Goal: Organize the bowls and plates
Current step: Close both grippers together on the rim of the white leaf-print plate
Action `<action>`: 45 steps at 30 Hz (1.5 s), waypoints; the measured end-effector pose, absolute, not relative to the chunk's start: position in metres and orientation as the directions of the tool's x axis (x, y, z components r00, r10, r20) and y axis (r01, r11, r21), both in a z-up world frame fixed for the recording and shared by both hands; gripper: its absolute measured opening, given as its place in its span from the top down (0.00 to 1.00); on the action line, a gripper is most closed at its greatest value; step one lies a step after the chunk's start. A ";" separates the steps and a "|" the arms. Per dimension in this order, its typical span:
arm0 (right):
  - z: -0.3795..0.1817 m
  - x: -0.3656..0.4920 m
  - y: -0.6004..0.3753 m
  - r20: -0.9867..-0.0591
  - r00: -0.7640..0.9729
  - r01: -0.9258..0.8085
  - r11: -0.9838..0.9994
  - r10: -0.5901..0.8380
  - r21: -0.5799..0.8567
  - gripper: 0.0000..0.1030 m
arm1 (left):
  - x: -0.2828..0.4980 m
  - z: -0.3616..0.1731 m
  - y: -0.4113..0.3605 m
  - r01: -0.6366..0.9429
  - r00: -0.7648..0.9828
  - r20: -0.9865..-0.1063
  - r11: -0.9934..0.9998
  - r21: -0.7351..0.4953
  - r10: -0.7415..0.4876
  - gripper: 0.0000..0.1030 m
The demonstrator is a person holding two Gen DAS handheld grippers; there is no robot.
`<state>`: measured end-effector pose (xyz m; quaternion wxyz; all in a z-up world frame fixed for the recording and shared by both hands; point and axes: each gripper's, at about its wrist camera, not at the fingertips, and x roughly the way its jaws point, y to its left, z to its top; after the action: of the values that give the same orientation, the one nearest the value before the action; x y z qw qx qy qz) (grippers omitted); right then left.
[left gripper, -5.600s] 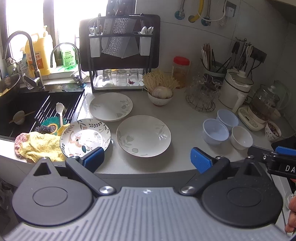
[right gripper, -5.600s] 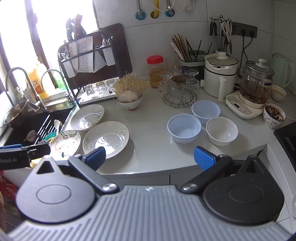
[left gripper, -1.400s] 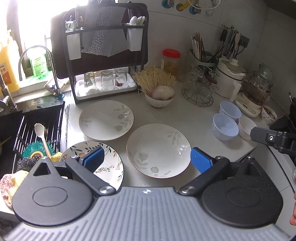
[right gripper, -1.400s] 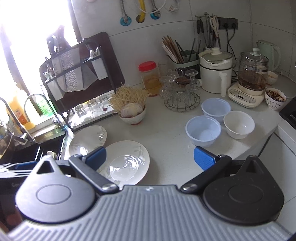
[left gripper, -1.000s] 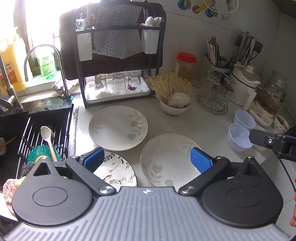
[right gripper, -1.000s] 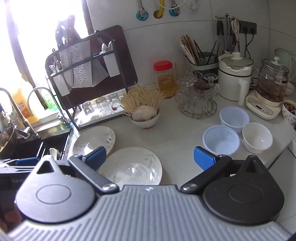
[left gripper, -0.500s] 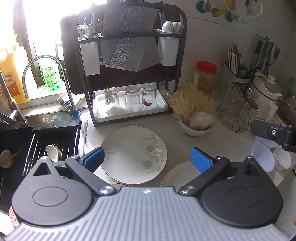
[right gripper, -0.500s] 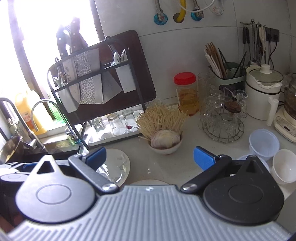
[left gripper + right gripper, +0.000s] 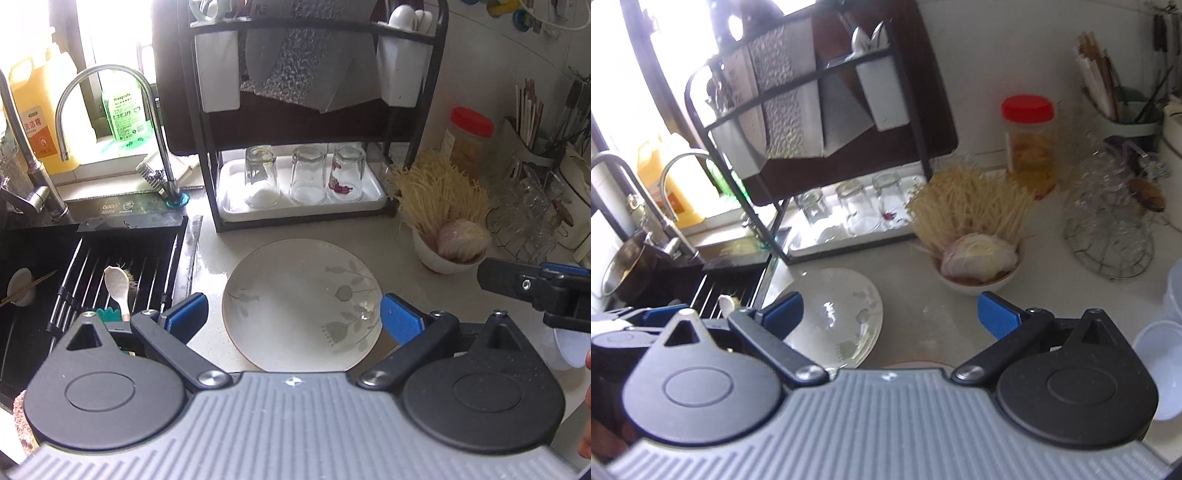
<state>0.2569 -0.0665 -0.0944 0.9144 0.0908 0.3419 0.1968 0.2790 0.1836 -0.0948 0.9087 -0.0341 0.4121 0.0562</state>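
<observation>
Left gripper: we hold our left gripper [image 9: 291, 314] spread wide, its blue fingertips [image 9: 186, 314] on either side of the leaf-patterned plate [image 9: 301, 302], low above it and gripping nothing; we judge this lines us up to take that plate first
Plate: it lies flat on the pale counter [image 9: 210, 254], just in front of the black dish rack [image 9: 317, 122] and beside the sink [image 9: 92, 266], so it is the closest dish to reach
Right gripper: our right gripper [image 9: 890, 314] is also spread and empty, held over bare counter between the same plate [image 9: 834, 317] and the noodle bowl [image 9: 979, 269]; it seems to wait nearby so as not to crowd the left one
Bowls: pale plastic bowls [image 9: 1160, 347] sit at the right edge of the right wrist view, well apart from the plate, likely left for later
Cut off: the near rim of the plate is hidden under the left gripper body, and a thin curved edge [image 9: 916, 364] below the right gripper may be a second plate, though we cannot tell
Hard to make out: the right wrist view is blurred, so the upturned glasses [image 9: 857, 210] on the rack tray look soft, and bright window glare washes out the upper left
</observation>
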 end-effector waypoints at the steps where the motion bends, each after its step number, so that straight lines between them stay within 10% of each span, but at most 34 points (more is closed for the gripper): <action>1: -0.100 0.263 -0.063 -0.599 0.675 -0.301 0.902 0.432 0.311 0.04 | 0.282 -0.099 0.186 -0.135 0.644 -0.760 0.991 -0.010 0.080 0.02; 25: -0.177 0.349 -0.011 -0.751 0.488 -0.324 0.891 0.445 0.317 0.44 | 0.320 -0.183 0.241 -0.308 0.456 -0.889 0.944 -0.116 0.040 0.14; 45: -0.204 0.386 0.010 -0.788 0.379 -0.347 0.864 0.485 0.365 0.67 | 0.343 -0.203 0.272 -0.391 0.472 -0.881 0.903 -0.176 0.032 0.76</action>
<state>0.3863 0.0096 -0.2036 0.8274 0.0696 0.4974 0.2512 0.3432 0.2719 -0.2032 0.8388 -0.1799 0.4981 0.1261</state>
